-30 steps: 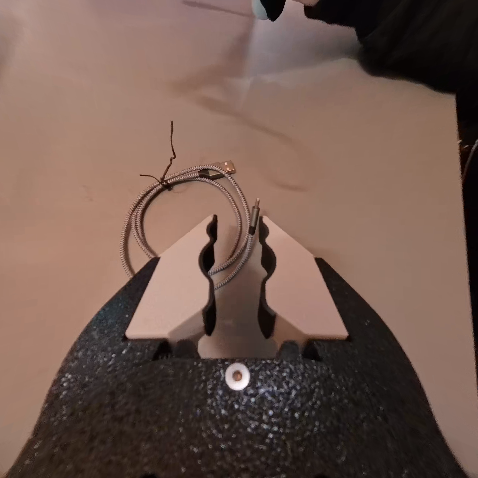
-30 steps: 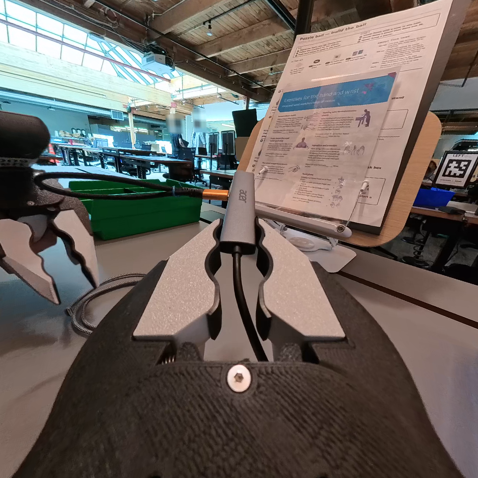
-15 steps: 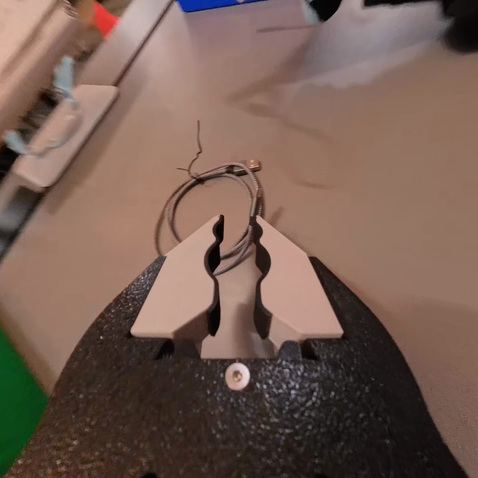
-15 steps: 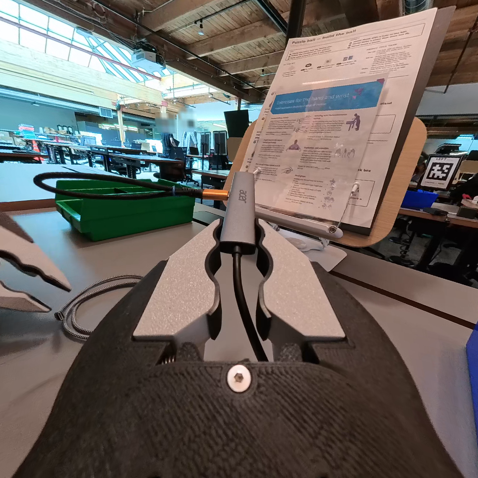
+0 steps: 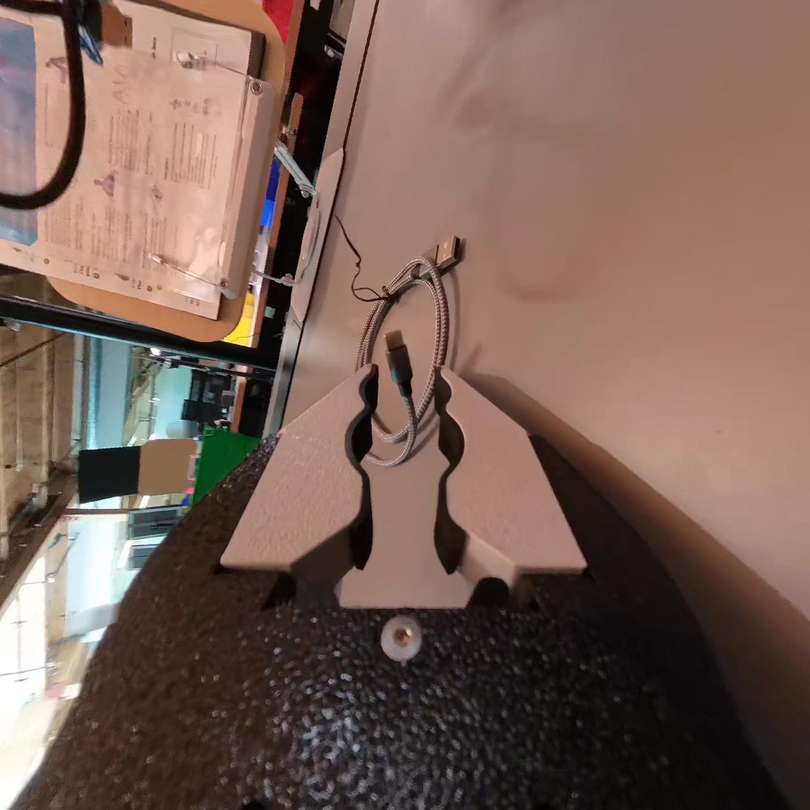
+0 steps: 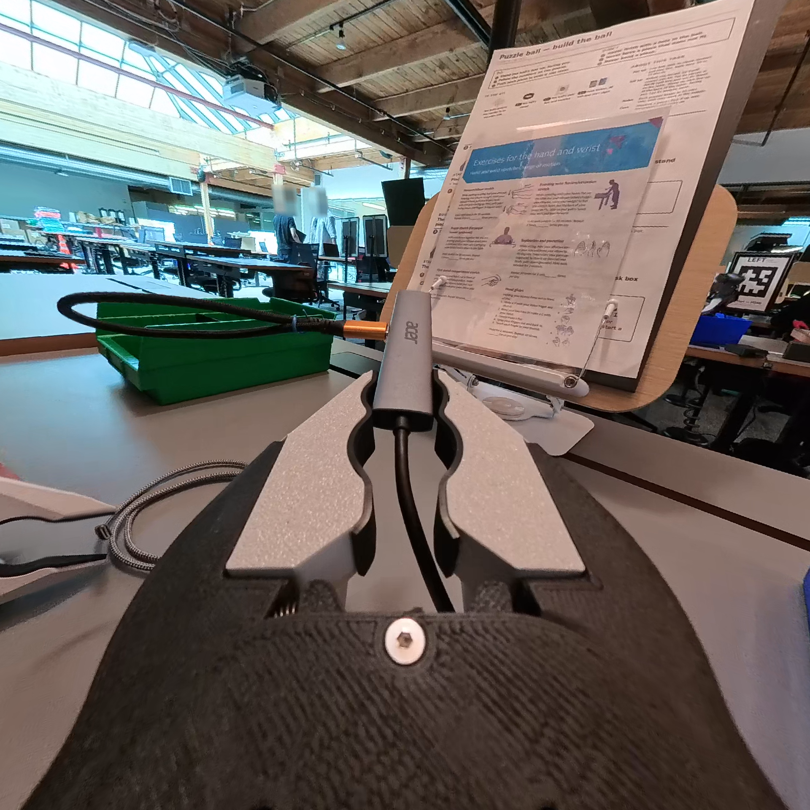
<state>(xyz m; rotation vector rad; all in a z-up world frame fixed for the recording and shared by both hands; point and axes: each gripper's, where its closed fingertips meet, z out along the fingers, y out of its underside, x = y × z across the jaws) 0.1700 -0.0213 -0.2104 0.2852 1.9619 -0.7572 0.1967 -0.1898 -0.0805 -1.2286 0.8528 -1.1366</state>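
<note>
Grey right tongs [image 6: 405, 390] grip a grey hub [image 6: 405, 350]. Left tongs [image 5: 407, 372] gape around a braided cable [image 5: 434, 324] on the tabletop [image 5: 613, 175].

Grey adapter hub [image 6: 405, 350] upright in right tool [image 6: 403, 390]; coiled grey braided cable [image 5: 412, 350] flat on table

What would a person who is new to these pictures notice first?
First, the right gripper shut on a slim grey hub, with a black braided cable on an orange plug looping out to the left above a green bin. Next, the open left gripper, rolled sideways, low by a coiled grey braided cable on the table. Behind stands a document stand holding printed sheets.
</note>
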